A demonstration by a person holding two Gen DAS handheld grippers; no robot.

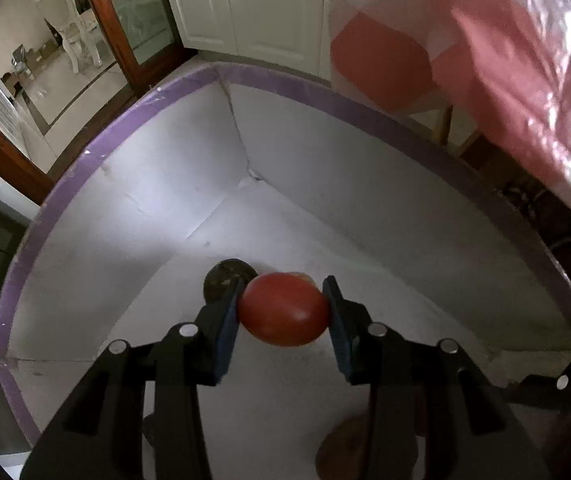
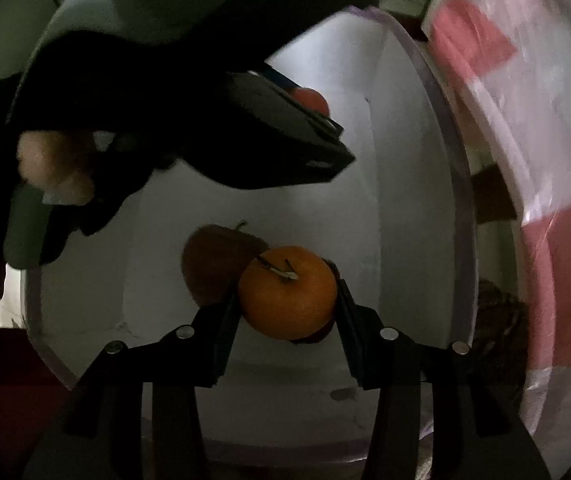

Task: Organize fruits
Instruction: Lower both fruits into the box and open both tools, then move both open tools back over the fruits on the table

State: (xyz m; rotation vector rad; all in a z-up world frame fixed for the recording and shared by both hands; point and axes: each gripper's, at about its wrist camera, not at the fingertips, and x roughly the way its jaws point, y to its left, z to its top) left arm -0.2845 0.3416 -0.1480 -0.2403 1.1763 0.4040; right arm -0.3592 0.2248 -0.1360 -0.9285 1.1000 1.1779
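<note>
While both hands reach down into the white box with the purple rim, each tool carries a fruit. The left tool clamps a red tomato above the box floor, a dark round fruit just behind it. The right tool grips an orange beside a brown pear lying inside. This looks like the placing step; next, each fruit should be lowered to the floor and the jaws eased apart without bumping its neighbours.
</note>
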